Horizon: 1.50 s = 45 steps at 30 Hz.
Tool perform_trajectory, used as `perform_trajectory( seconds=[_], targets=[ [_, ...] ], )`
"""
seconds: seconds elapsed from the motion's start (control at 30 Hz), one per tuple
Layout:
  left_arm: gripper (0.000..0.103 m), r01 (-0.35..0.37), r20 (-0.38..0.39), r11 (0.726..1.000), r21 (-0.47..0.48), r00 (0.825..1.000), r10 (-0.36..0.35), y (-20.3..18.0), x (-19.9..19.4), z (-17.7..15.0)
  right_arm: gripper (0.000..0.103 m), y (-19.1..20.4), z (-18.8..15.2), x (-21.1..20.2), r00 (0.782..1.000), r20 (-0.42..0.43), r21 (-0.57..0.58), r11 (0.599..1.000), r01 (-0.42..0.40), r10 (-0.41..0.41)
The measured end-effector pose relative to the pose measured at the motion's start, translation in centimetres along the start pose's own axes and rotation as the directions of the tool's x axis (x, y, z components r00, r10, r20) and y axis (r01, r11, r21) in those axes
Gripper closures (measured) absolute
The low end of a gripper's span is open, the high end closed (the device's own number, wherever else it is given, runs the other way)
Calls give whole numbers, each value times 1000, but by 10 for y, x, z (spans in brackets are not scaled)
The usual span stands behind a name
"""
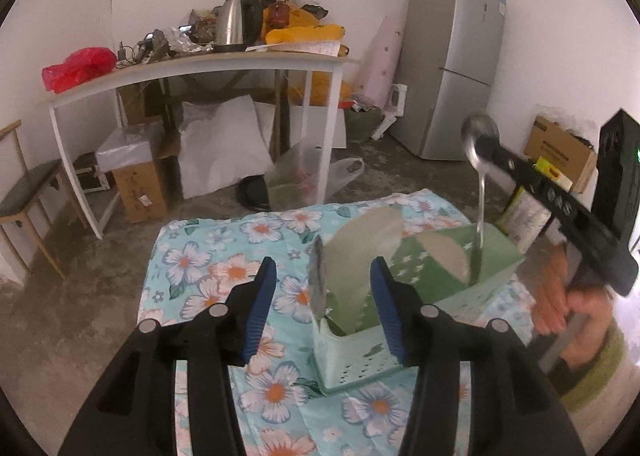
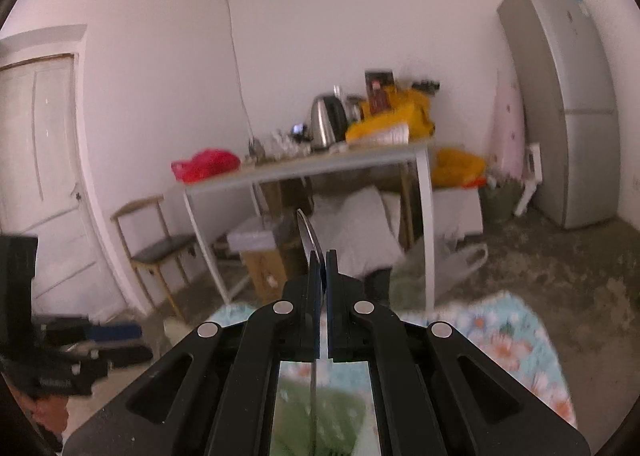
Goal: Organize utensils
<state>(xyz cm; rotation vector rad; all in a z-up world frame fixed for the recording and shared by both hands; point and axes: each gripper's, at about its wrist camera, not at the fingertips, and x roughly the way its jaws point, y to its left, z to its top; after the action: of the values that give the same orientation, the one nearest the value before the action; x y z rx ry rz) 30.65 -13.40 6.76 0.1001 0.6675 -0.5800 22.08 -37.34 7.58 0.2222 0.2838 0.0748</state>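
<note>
A pale green utensil basket (image 1: 360, 352) with cardboard dividers stands on the floral cloth. My left gripper (image 1: 324, 308) is open just above its near end, and a metal utensil (image 1: 318, 280) stands in the basket between the fingers. My right gripper (image 1: 490, 153) is shut on a metal spoon (image 1: 480, 191), bowl up, its handle reaching down into the basket's far right compartment. In the right wrist view the gripper (image 2: 323, 256) pinches the spoon (image 2: 308, 236) edge-on, with the basket (image 2: 320, 416) blurred below.
The floral cloth (image 1: 224, 276) covers a low surface. Behind stand a cluttered white table (image 1: 208, 63) with a kettle, a grey fridge (image 1: 456, 59), a wooden chair (image 1: 28, 195) at left, and cardboard boxes (image 1: 560, 151) at right.
</note>
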Motion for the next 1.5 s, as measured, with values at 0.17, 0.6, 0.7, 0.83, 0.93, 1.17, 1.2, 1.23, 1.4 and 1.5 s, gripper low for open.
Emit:
perform_trajectory(
  seconds=[0.17, 0.6, 0.7, 0.83, 0.93, 1.17, 1.2, 1.23, 1.4, 1.5],
  targets=[
    [56, -54, -19, 999, -4, 998, 54, 3, 13, -8, 95, -8, -17, -18, 998, -62, -4, 1000, 13, -13],
    [56, -65, -30, 996, -59, 998, 63, 16, 20, -13, 43, 18, -1, -42, 994, -90, -84, 995, -63, 55],
    [56, -61, -30, 996, -69, 998, 59, 18, 20, -15, 35, 39, 0, -21, 976, -196, -151, 981, -125, 94],
    [56, -50, -33, 995, -86, 998, 47, 22, 23, -15, 33, 59, -6, 5, 951, -304, -246, 960, -136, 57],
    [56, -42, -41, 995, -89, 998, 38, 23, 25, -15, 32, 67, -12, 17, 929, -366, -282, 946, -160, 49],
    [56, -23, -55, 995, -95, 998, 18, 25, 29, -15, 37, 68, -13, 39, 899, -436, -299, 937, -180, 34],
    [56, -21, -56, 995, -97, 998, 15, 26, 30, -15, 43, 69, -13, 41, 898, -440, -303, 936, -178, 28],
    [56, -18, -57, 995, -100, 998, 12, 26, 30, -14, 48, 69, -13, 41, 894, -448, -293, 938, -185, 36],
    [60, -11, -59, 995, -100, 998, 5, 25, 32, -12, 61, 70, -13, 37, 900, -435, -279, 945, -169, 33],
    [60, -13, -59, 995, -101, 998, 7, 25, 32, -12, 69, 66, -11, 29, 915, -403, -269, 953, -139, 20]
  ],
)
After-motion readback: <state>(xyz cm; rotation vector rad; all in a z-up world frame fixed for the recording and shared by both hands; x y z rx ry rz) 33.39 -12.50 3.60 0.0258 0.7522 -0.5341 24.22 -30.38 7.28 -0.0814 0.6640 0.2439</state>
